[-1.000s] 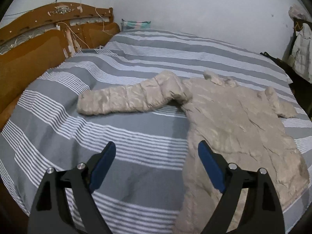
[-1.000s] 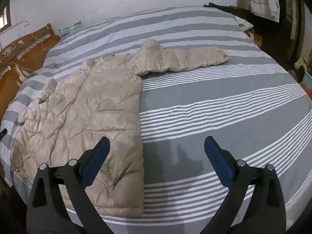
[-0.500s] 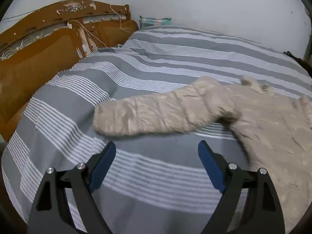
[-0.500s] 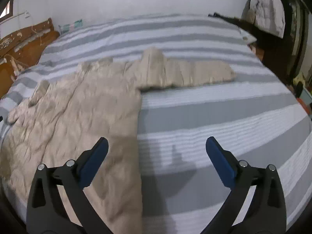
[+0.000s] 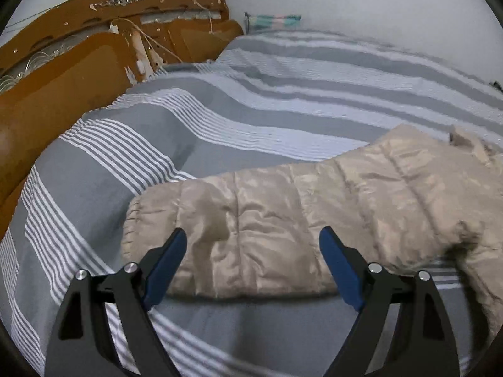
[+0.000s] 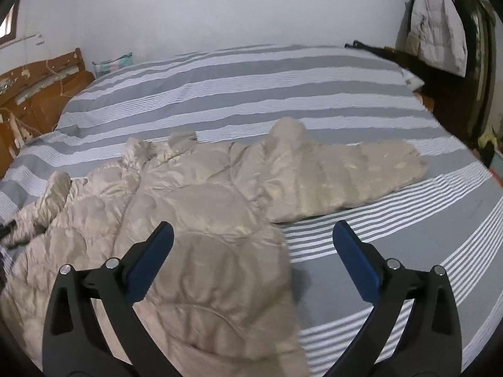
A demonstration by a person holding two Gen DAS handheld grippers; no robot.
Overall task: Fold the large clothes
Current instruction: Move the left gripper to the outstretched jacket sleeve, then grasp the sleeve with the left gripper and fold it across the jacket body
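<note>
A beige quilted puffer jacket [image 6: 195, 220] lies spread flat on a bed with a grey and white striped cover [image 6: 283, 94]. In the left wrist view its one sleeve [image 5: 251, 220] stretches to the left, and my left gripper [image 5: 253, 251] hovers open just over the cuff end, nothing between its blue pads. In the right wrist view the other sleeve [image 6: 345, 176] reaches right. My right gripper [image 6: 251, 245] stands open above the jacket's body near the armpit, holding nothing.
A carved wooden headboard [image 5: 78, 72] runs along the bed's left side. A folded teal and pink cloth [image 5: 276, 20] lies by the far wall. A white puffer coat [image 6: 437, 22] hangs on dark furniture [image 6: 481, 72] at the right.
Both grippers have moved in over the bed. The left one swung left and down toward the left sleeve's cuff. The right one advanced over the jacket's body. Both stayed open.
</note>
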